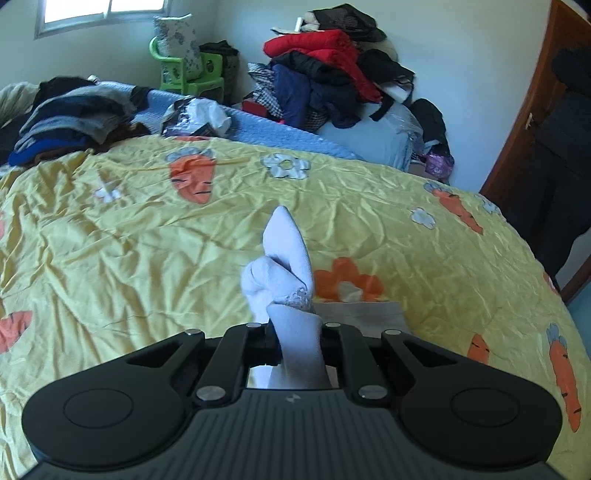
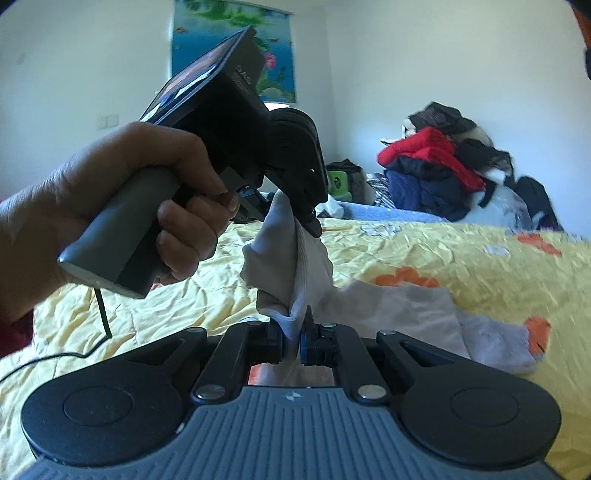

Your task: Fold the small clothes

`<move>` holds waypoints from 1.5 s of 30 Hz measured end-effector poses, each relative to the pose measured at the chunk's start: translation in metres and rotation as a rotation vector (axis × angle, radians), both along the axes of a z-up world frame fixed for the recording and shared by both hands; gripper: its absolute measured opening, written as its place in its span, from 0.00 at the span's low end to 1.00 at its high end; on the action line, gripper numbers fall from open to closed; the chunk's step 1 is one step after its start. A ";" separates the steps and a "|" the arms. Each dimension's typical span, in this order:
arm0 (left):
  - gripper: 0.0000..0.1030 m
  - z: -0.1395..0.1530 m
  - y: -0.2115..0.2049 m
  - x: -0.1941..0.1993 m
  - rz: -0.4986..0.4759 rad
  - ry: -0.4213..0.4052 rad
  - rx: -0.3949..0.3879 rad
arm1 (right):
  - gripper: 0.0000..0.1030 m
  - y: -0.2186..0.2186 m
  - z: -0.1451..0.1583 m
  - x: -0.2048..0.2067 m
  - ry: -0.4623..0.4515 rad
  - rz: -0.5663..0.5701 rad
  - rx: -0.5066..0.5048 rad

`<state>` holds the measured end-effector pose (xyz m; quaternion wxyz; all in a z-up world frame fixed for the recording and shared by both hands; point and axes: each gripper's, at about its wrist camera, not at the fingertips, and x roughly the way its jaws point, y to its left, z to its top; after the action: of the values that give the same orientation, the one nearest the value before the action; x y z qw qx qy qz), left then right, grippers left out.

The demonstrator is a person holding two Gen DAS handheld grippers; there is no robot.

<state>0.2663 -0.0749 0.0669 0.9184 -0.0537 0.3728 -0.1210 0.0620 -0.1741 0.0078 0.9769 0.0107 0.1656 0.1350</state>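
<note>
- Bed (image 1: 110,240), yellow carrot-print cover, filling both views; serves as the folding surface.
- Clothes heap (image 1: 332,74) piled far side by the wall, red jacket on top; darker stack (image 1: 66,118) at far left, seen in left wrist view only.
- Grey garment (image 2: 406,314) lying flat on the cover just right of the right gripper; only a sliver of it in left view.
- White sock (image 1: 284,266) held up off the bed, bunched and sagging between the two grippers.
- Left gripper (image 2: 312,218) with jaws pinched on the sock's upper end; own view shows cloth running straight up through the closed jaws.
- Right gripper (image 2: 295,341) with jaws pressed together on the ribbed lower edge of the same sock.
- Hand (image 2: 129,199) around the left gripper's handle, cable trailing down onto the cover; visible from right wrist only.
- Step judged: stretching the sock out before laying it flat and folding.
- To do well: pull ends apart till slack is gone, keep both pinches firm, lower onto a bare patch of cover clear of the grey garment, lay without twist.
- Risk: bunched middle likely to crease if set down slack.
- Poster (image 2: 236,48) on wall, right view only; window (image 1: 103,11) and door (image 1: 535,129), left view only.
</note>
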 end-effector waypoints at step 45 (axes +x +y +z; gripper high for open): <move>0.11 -0.067 -0.138 0.007 -0.075 0.049 0.209 | 0.10 -0.120 -0.064 0.027 0.223 -0.117 0.449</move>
<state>0.2734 -0.2129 0.0004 0.9044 0.0536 0.4074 -0.1146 0.0889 -0.2945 -0.0566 0.9319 0.2517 0.2371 0.1098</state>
